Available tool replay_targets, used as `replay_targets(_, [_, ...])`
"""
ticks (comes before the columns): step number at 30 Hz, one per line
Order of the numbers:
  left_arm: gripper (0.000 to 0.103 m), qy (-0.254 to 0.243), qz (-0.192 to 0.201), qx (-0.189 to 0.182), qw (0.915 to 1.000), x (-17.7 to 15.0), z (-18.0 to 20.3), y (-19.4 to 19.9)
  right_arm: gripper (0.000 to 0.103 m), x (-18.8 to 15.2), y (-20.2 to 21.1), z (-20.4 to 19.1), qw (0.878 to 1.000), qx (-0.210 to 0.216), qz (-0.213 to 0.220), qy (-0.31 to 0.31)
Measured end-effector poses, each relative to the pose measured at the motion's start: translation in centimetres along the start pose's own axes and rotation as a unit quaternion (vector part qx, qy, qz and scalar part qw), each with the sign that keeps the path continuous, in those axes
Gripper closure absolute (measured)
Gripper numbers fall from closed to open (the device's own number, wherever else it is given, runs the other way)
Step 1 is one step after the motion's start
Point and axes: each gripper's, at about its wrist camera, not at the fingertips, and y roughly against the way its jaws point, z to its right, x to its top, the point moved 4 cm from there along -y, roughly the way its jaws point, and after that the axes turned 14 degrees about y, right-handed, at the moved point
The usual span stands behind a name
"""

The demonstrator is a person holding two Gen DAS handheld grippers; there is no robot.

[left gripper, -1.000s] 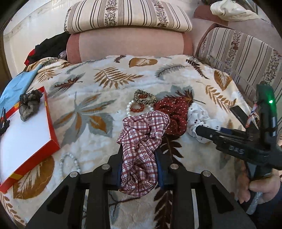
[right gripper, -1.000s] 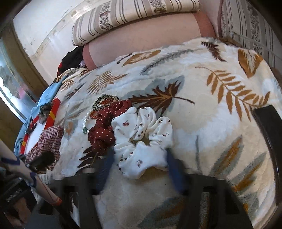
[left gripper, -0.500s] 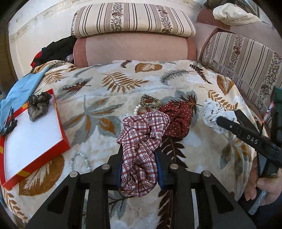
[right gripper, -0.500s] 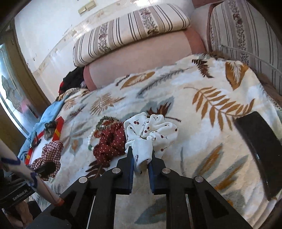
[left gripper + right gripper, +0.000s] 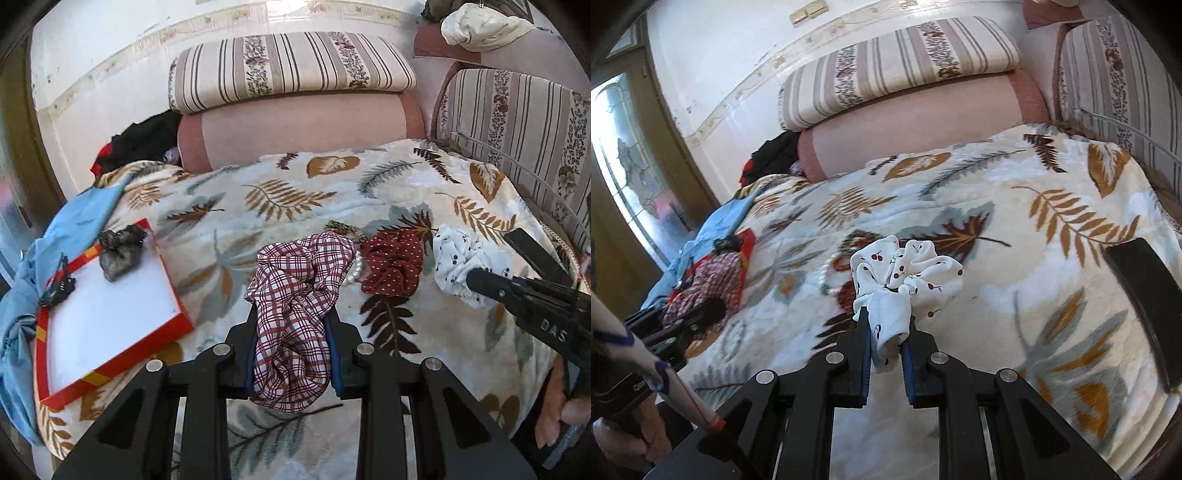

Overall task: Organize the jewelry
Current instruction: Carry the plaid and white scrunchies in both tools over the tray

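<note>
We hold left gripper (image 5: pixel 293 347), fingers pinching plaid scrunchie (image 5: pixel 295 295) at lower centre of frame. Right gripper (image 5: pixel 886 347) fingers, just closed, pinch white cherry-print scrunchie (image 5: pixel 905 273) at frame centre, over leaf-print blanket (image 5: pixel 1052 192). Red box (image 5: pixel 110 314) at left.

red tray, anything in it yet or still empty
Not empty: a dark grey scrunchie lies in the red tray at its far corner, and a black hair clip sits at its left edge.

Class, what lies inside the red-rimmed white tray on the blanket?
A crumpled grey scrunchie and black hair clip sit in the red-rimmed tray; its blue-cloth-side edge is partly hidden.
</note>
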Motion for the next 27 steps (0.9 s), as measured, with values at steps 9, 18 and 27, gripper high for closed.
replay_targets(9, [0.075, 0.003, 0.016, 0.014, 0.9998, -0.1, -1.4, 0.8, 0.088, -0.3, 0.6, -3.2, 0.999, 0.034, -0.007, 0.009])
replay_targets(18, [0.074, 0.023, 0.024, 0.024, 0.9992, -0.1, -3.3, 1.4, 0.088, 0.3, 1.0, -5.2, 0.999, 0.049, -0.009, 0.018])
replay_targets(27, [0.074, 0.047, 0.026, 0.032, 0.998, -0.1, -5.7, 1.7, 0.088, 1.3, 1.4, -7.4, 0.997, 0.064, -0.009, 0.035])
